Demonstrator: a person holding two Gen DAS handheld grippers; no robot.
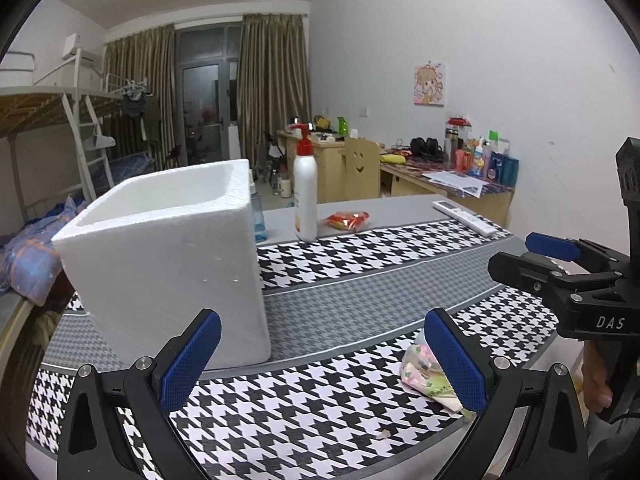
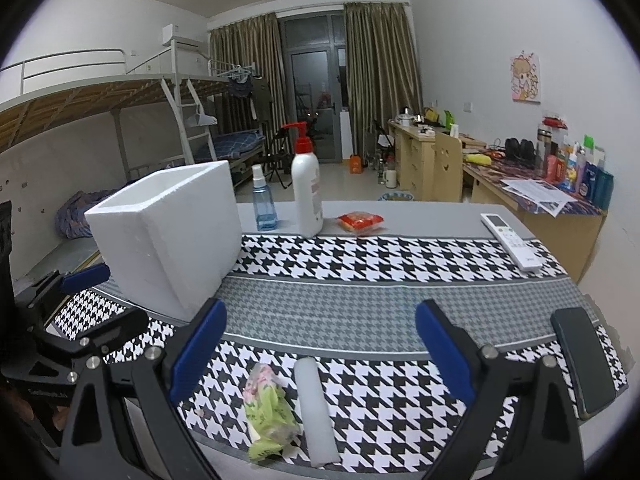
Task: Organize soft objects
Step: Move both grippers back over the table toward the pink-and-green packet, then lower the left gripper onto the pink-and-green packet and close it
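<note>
Both tongs released, gripping nothing. Right tongs (image 2: 320,344) hover over tissue pack (image 2: 268,408) and white foam strip (image 2: 316,408), lying just beside each other. Foam box (image 2: 168,236) ahead-left, just ahead of left tongs (image 1: 320,360). Risks: pinching strip with pack; soft pack squashing, slipping out; either tongs nudging light box.
</note>
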